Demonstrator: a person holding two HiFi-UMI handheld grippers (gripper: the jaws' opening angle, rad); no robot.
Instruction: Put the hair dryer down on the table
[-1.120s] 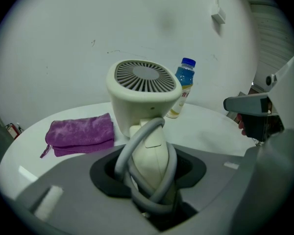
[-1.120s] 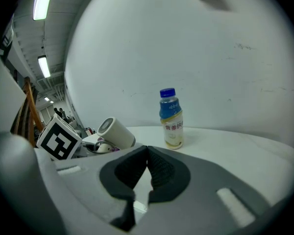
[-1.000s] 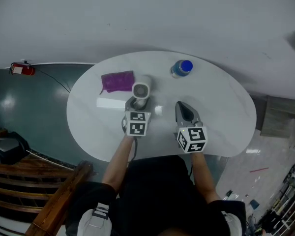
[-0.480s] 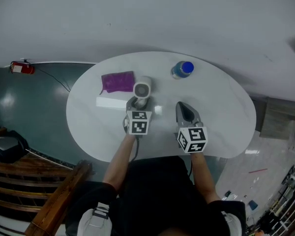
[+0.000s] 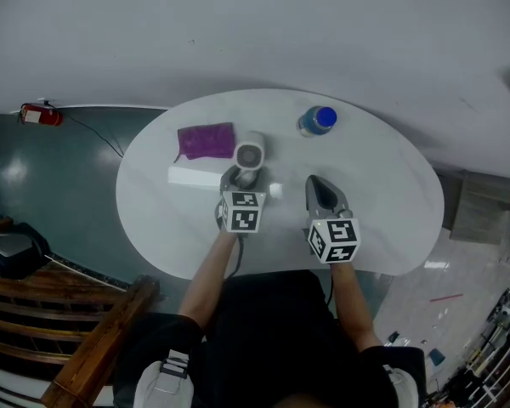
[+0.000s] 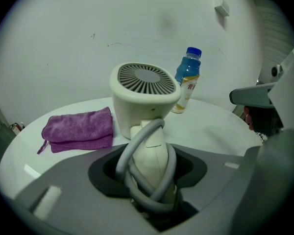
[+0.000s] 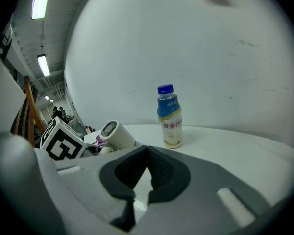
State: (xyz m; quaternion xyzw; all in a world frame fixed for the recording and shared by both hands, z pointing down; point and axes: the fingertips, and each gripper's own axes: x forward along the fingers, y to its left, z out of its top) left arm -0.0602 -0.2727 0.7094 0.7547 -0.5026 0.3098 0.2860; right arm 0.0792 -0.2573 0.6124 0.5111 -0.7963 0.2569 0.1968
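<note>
A cream hair dryer (image 5: 250, 154) stands over the middle of the round white table (image 5: 382, 194), its round grille (image 6: 146, 77) facing up. I cannot tell whether its lower end touches the tabletop. My left gripper (image 5: 240, 179) is shut on the dryer's handle (image 6: 151, 153), which has the grey cord looped around it, and the jaws close in on both sides in the left gripper view. My right gripper (image 5: 321, 192) hovers to the right of it, shut and empty, with the dark pads (image 7: 159, 168) meeting. The right gripper view shows the dryer (image 7: 116, 136) at the left.
A folded purple cloth (image 5: 206, 140) and a flat white box (image 5: 191, 177) lie left of the dryer. A blue-capped bottle (image 5: 316, 120) stands at the far side of the table. A wooden bench (image 5: 85, 338) and a red extinguisher (image 5: 39, 116) are on the floor at the left.
The left gripper and the hair dryer have shifted very slightly to the right. The right gripper has stayed where it was.
</note>
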